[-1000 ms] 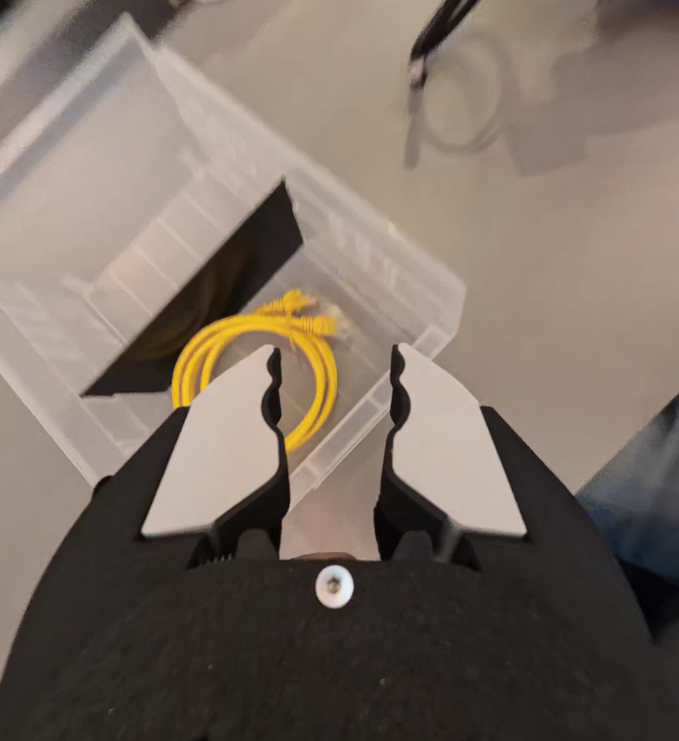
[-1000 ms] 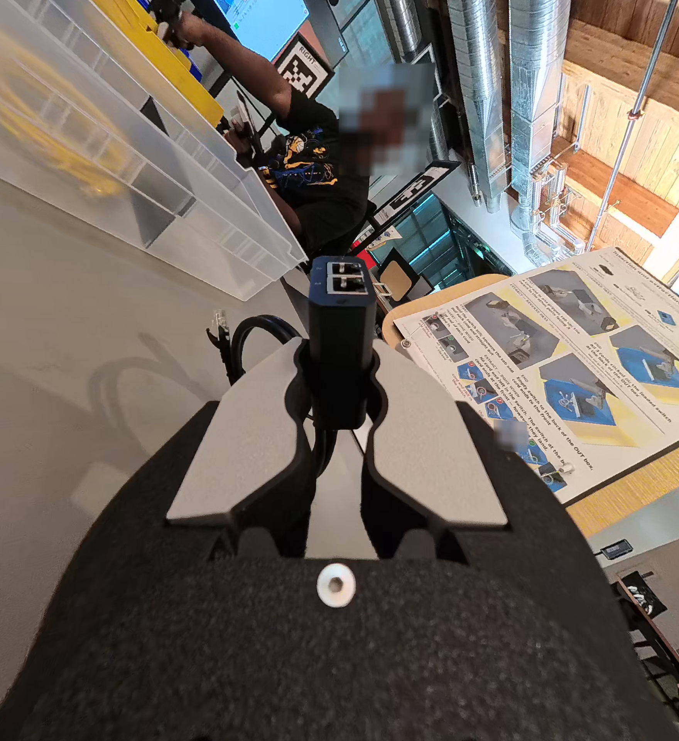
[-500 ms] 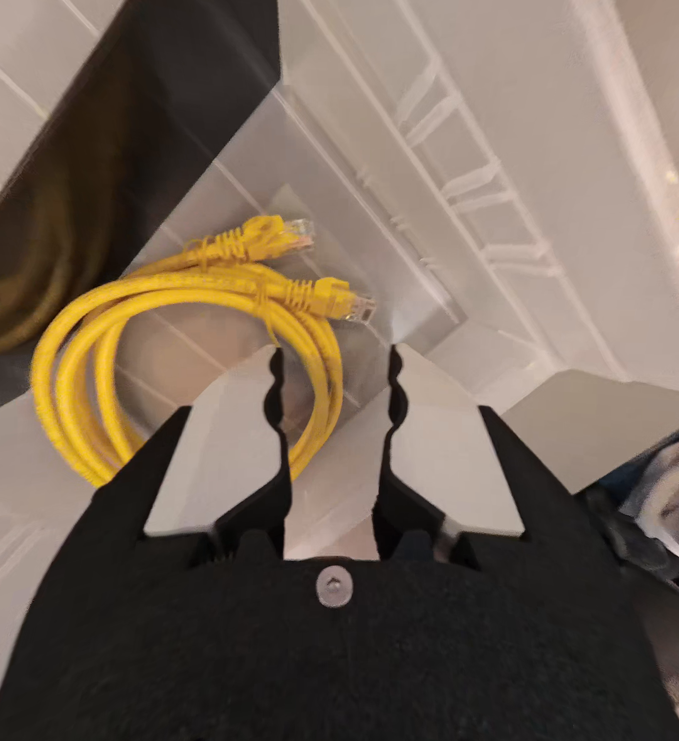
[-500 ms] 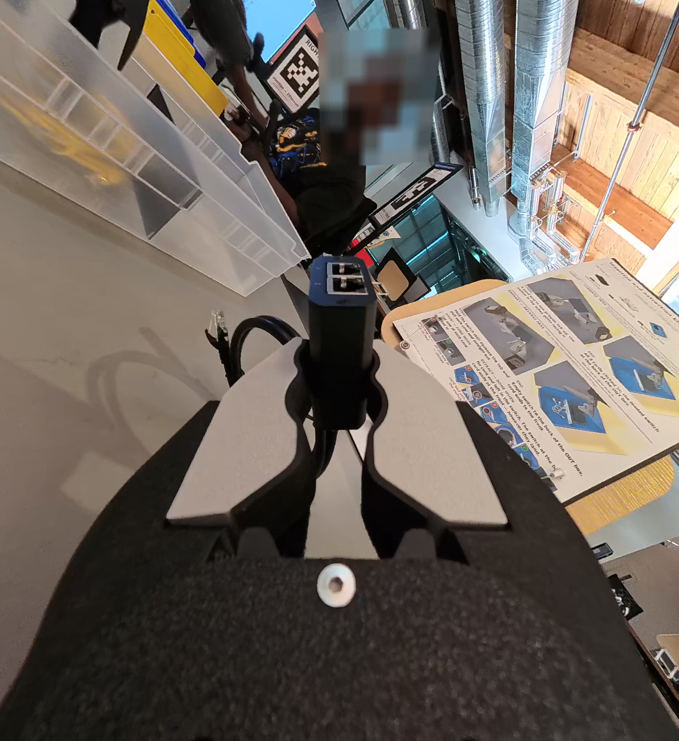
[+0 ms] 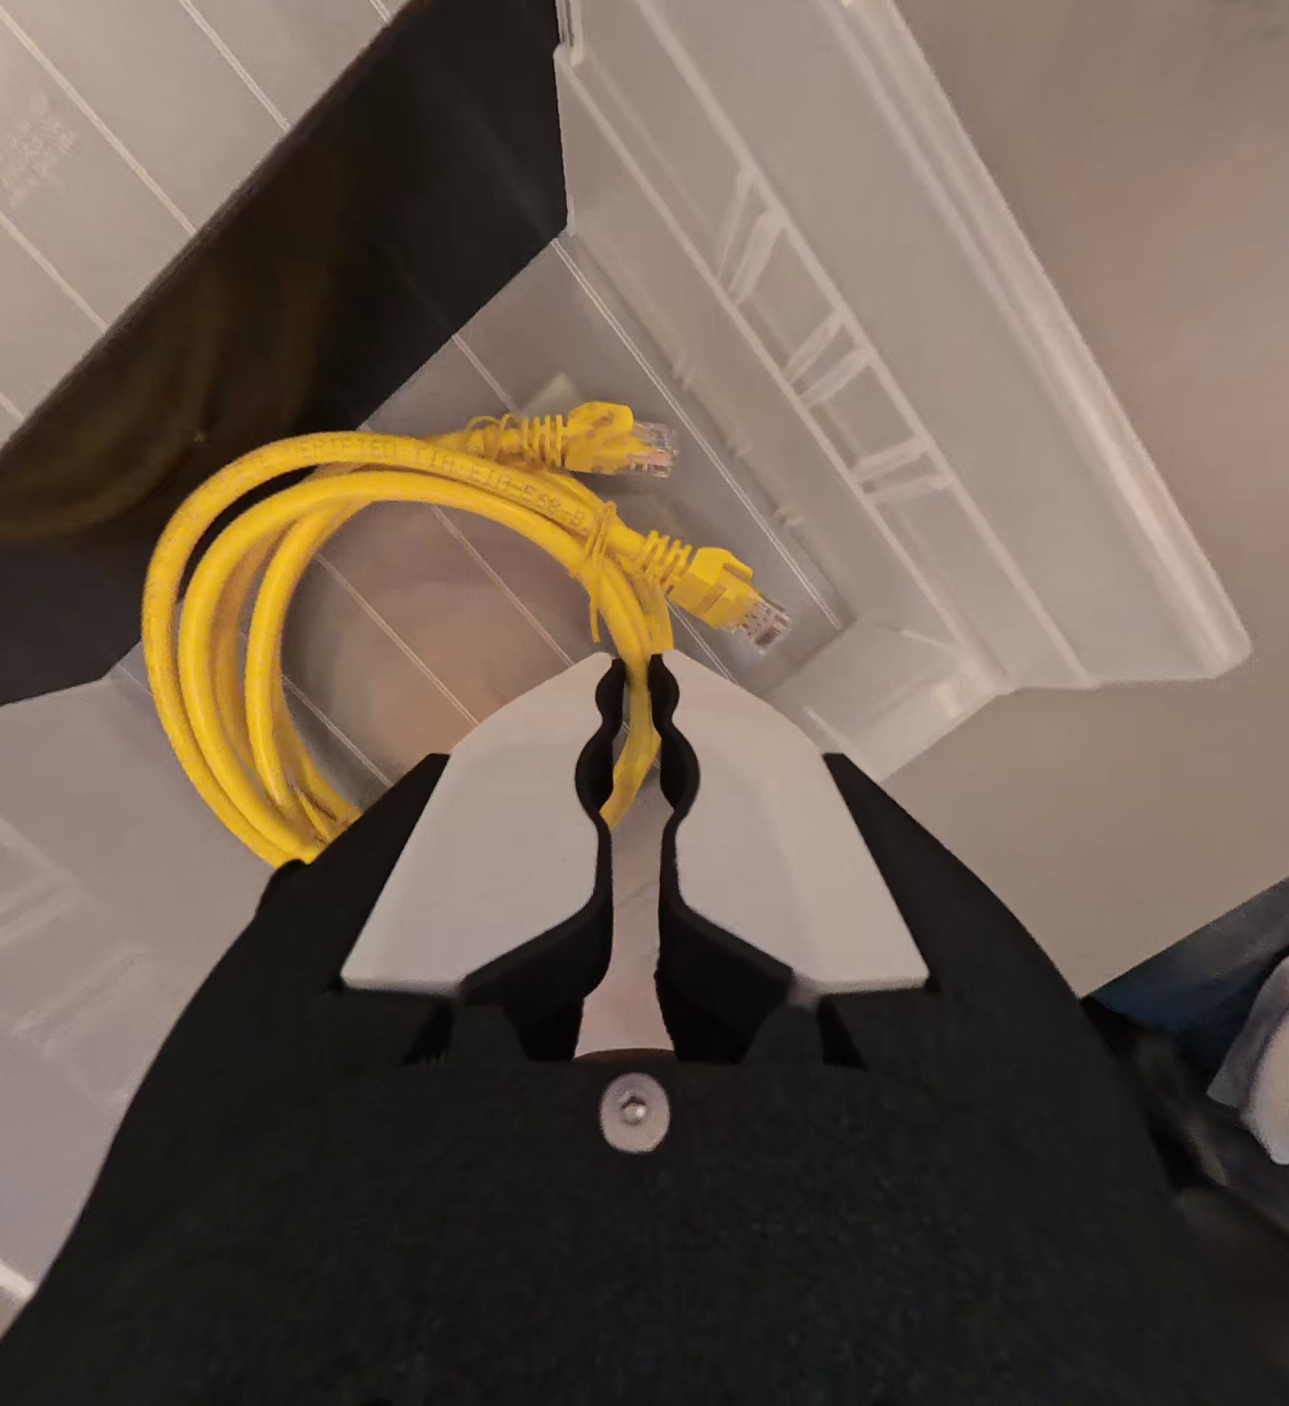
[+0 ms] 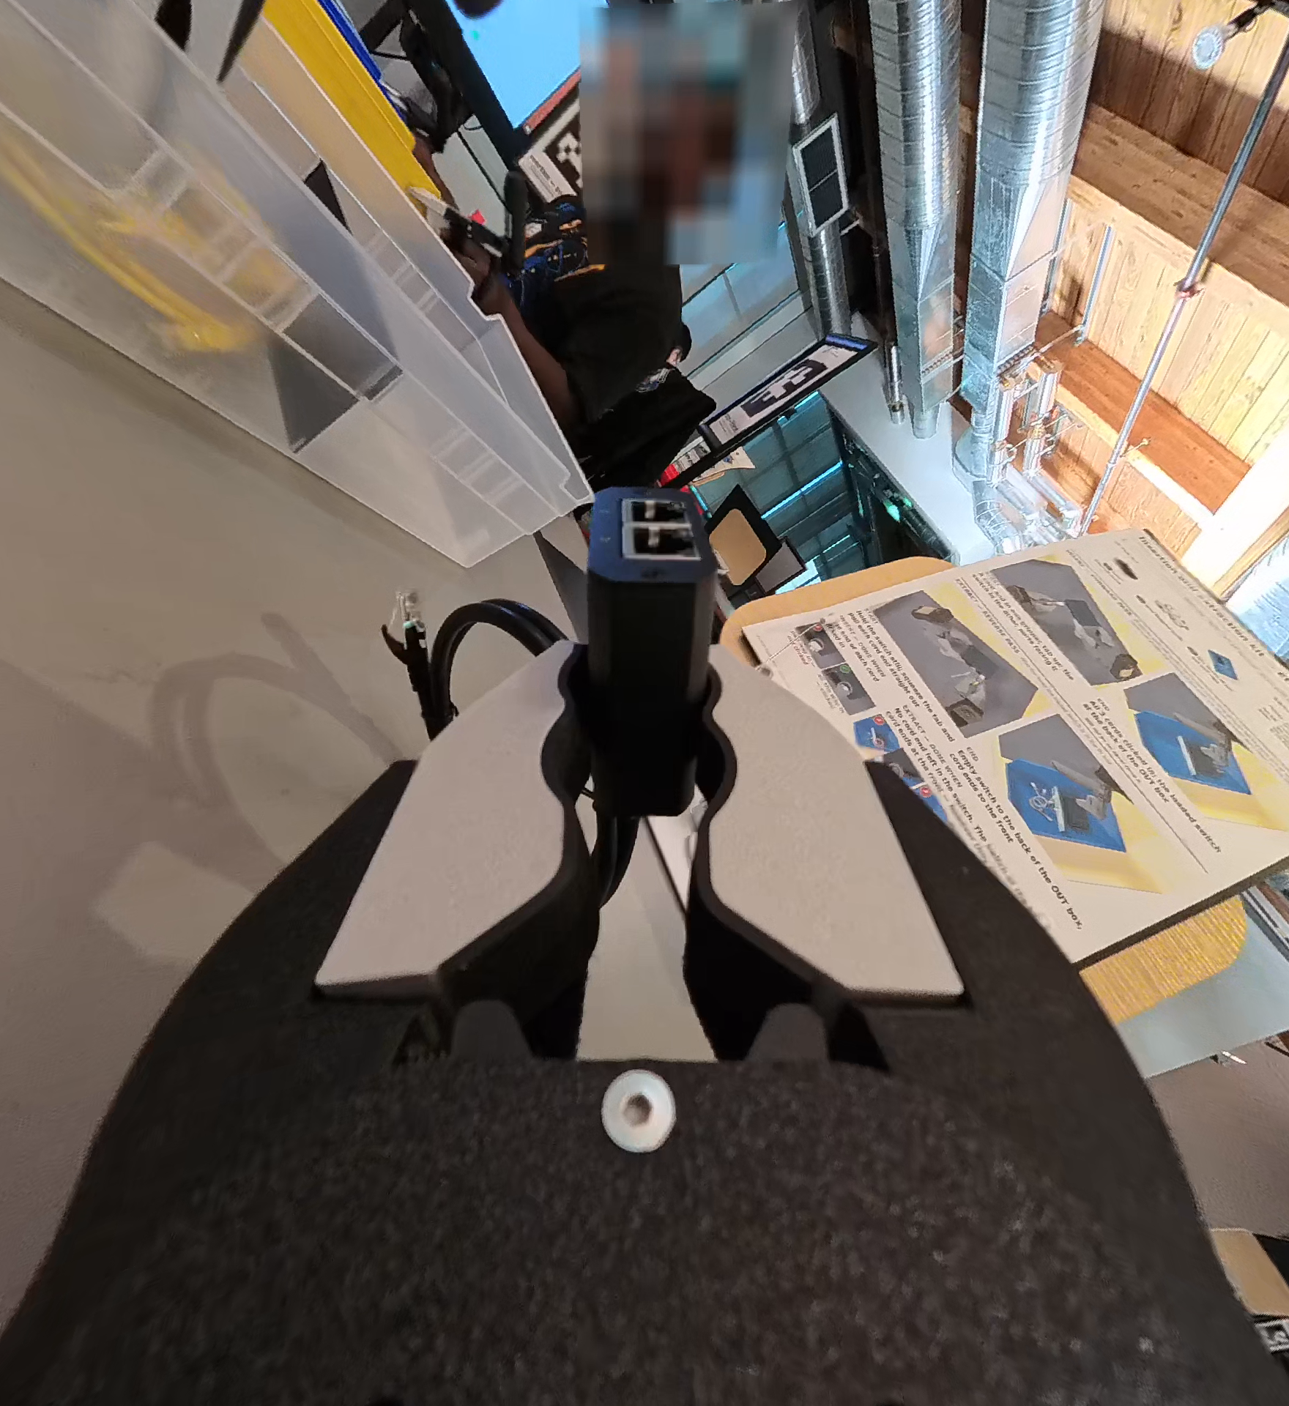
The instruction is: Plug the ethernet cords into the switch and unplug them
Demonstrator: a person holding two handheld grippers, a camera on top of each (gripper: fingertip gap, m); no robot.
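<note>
One coiled yellow ethernet cord (image 5: 200, 609), with two plugs, lies in a clear bin (image 5: 892, 380) near its corner wall. The left tongs (image 5: 634, 669) pinch a strand of it. The right tongs (image 6: 641, 685) clamp one black switch (image 6: 645, 624), two empty ports outward, above the table (image 6: 132, 647); one black cord (image 6: 466, 647) lies beside.

— What's my right gripper (image 6: 641, 715) holding?

— A black switch (image 6: 645, 647), pinched between both pads, its two ports facing away from me.

— Anything near the claw?

— To its left a black cord (image 6: 466, 647) loops on the grey table (image 6: 132, 609), plug end up. Clear bins (image 6: 322, 304) lie beyond on the left; a printed instruction sheet (image 6: 1045, 723) sits to the right.
</note>
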